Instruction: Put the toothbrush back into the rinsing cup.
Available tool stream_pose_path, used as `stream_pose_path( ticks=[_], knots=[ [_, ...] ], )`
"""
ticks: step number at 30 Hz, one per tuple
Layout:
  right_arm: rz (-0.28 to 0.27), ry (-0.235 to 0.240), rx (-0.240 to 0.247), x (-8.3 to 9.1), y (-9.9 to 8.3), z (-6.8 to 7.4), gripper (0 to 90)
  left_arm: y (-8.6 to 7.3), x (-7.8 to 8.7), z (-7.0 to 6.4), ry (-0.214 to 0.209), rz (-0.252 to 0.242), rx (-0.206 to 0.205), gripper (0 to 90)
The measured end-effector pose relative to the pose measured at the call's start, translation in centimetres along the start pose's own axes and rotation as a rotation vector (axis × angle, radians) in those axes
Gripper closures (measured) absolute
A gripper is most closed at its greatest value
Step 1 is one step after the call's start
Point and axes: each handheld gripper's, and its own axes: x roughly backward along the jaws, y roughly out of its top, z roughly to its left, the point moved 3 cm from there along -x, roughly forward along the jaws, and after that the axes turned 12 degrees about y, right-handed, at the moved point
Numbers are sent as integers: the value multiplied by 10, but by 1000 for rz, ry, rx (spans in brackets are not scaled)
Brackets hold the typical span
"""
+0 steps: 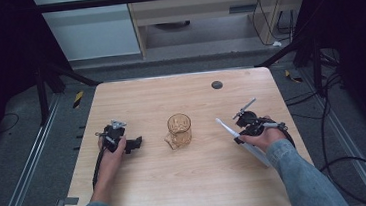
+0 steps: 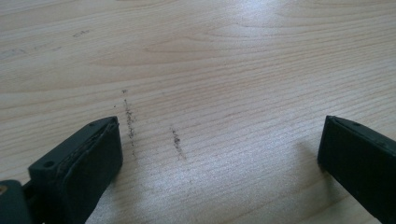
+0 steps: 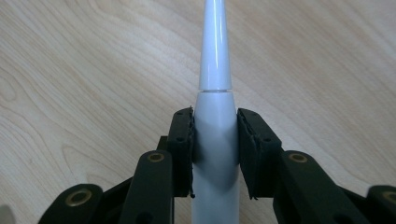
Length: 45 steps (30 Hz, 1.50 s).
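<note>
My right gripper (image 3: pixel 215 140) is clamped on a white toothbrush (image 3: pixel 215 116) — smooth, glossy plastic, a thick rounded handle that steps down into a slim tapering neck. Its black padded jaws press both sides of the handle. It lies flat near the right edge of the table (image 1: pixel 153 186), pale wood with wavy grain. My left gripper (image 2: pixel 219 154) rests near the left edge, jaws spread wide over bare wood. Between the two stands an amber glass mug (image 1: pixel 179 130) — see-through, patterned, with a handle.

Glossy white plastic toothbrush (image 3: pixel 215 116), matt wood table (image 3: pixel 93 84)
</note>
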Motion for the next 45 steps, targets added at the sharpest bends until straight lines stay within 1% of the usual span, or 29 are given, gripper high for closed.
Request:
stream_pose_path(
  ticks=[2,10,16,20,21,23,25,29,34,40,43,45],
  knots=[
    [-12,4,-12,4,0,-1,676,0,0,0,0,0,0,0],
    [-22,-3,-19,17,4,-3,676,0,0,0,0,0,-1,0],
    [-31,-11,-6,29,11,-2,677,0,0,0,0,0,-2,0],
    [-51,-23,2,36,16,-2,677,0,0,0,0,0,-1,0],
    [-59,-23,-4,39,17,-1,677,0,0,0,0,0,-1,0],
    [-83,-21,6,44,20,0,677,0,0,0,0,1,-1,0],
    [-106,-8,11,49,23,2,677,0,0,0,1,1,-1,0],
    [-162,-12,21,59,30,5,677,0,0,0,0,1,-2,0],
    [-216,-18,22,64,38,7,677,0,0,0,0,1,-2,0],
    [-264,-32,22,68,46,8,677,0,0,0,1,0,-2,0],
    [-280,-37,31,69,48,8,677,0,0,0,1,0,-2,0],
    [-302,-42,36,71,50,9,677,0,0,0,1,0,-3,0]
  ],
)
